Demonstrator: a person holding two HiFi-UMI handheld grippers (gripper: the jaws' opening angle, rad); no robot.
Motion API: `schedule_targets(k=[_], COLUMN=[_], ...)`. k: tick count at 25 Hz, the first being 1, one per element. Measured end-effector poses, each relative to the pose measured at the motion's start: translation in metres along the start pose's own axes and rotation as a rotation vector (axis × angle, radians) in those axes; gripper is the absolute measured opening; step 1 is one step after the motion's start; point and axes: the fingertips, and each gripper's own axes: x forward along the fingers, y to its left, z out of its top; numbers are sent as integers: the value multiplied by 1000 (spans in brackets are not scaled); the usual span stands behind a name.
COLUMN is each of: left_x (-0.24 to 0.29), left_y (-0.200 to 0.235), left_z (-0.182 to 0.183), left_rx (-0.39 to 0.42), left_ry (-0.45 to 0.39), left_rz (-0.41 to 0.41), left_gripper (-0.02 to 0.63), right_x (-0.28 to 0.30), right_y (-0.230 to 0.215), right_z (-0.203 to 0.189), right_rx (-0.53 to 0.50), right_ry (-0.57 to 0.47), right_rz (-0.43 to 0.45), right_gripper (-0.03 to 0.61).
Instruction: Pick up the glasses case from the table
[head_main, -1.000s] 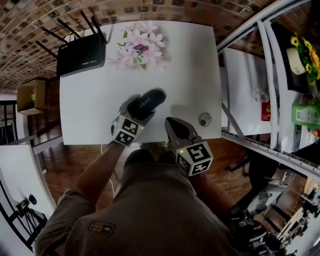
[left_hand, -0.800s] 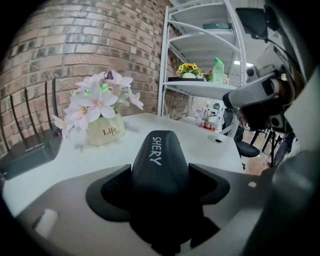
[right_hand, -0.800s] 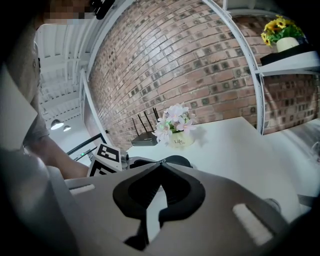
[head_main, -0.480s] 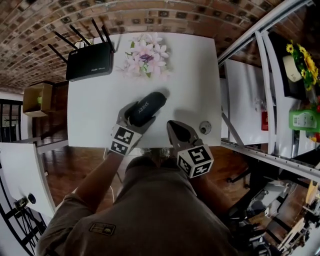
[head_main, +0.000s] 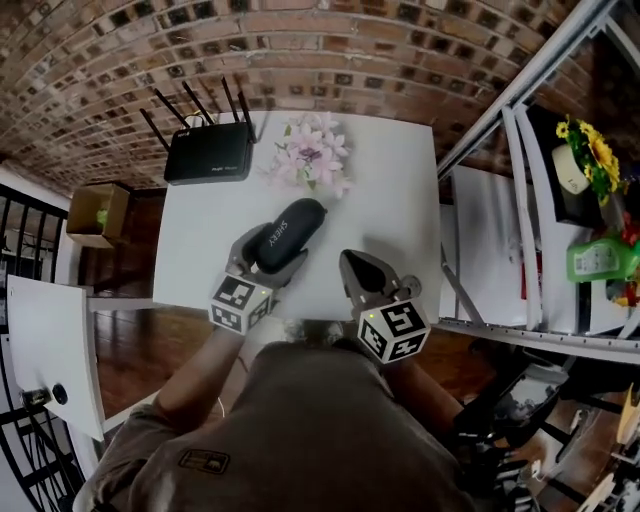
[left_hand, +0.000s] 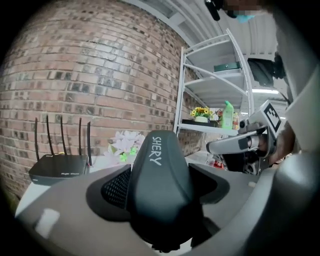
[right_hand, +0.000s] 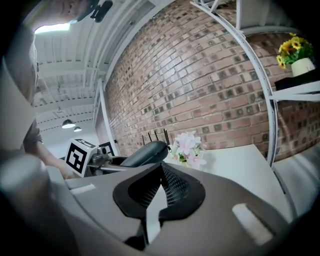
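Head view: clamped in the left tongs (head_main: 268, 256) at its near end, a black case (head_main: 291, 231), above a white counter (head_main: 390, 200) near the front edge; unclear whether touching it. Just right, the right tongs (head_main: 361, 268), closed and empty. At the counter's back, a router (head_main: 208, 158) beside flowers (head_main: 315, 155).

Left gripper view: 2 pads pressed on the sides of the case, "SHERY" printed on top.

Right gripper view: pads shut together, nothing between. Beyond them, the held case, with the flowers behind.

White table (head_main: 392, 222), black router (head_main: 208, 158) at its back-left corner, pink flower bunch (head_main: 312, 155) just beside it.
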Motion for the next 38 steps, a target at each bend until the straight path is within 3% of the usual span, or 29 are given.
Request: schedule_targets(k=[5,10,18,22,38], left_x=[-17,-39,-59,-59,-54], left_y=[5,-1,0,3,-2], left_z=[27,41,62,71,65], left_rx=[-28,-61,-55,-49,-89], left_ry=[-80,-112,-144,-170,-194], left_rz=[29,46,50,46,16], left_gripper=[356,356,356,356,356], right_x=[1,-8,-15,-18,-7], right_y=[-4,1,11,12,26], right_z=[21,35,57,64,64], right_rx=[-31,-51,-146,-142,-131], right_ry=[-57,-84,-104,-113,-122], right_rz=[20,37,79,75,65], right_gripper=[12,12,12,12,12])
